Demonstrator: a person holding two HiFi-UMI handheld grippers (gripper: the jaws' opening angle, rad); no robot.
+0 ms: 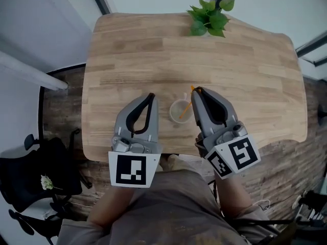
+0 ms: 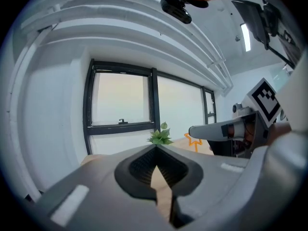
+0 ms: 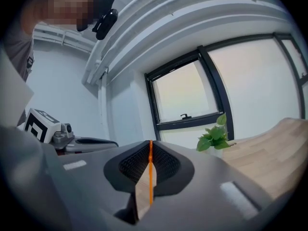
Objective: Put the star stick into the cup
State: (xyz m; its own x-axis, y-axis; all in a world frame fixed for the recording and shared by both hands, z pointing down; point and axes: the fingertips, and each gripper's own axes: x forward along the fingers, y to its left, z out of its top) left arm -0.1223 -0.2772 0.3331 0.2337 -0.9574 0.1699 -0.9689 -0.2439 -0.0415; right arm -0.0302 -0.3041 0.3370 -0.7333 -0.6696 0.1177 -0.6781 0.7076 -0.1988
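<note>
Head view: wooden table, potted plant at far edge, 12 o'clock. Pale cup near table's 6 o'clock edge, between both grippers. Right gripper at cup's 2 o'clock, jaws clamped on orange star stick; star at jaw tips, shaft slanting toward 7 o'clock, low end over cup mouth. Left gripper at cup's 9 o'clock, jaws closed, empty, clear of cup. Black chair on floor, 8 o'clock.

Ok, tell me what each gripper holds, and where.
Right gripper holds the thin orange star stick by its shaft, near the star. Left gripper holds nothing.
</note>
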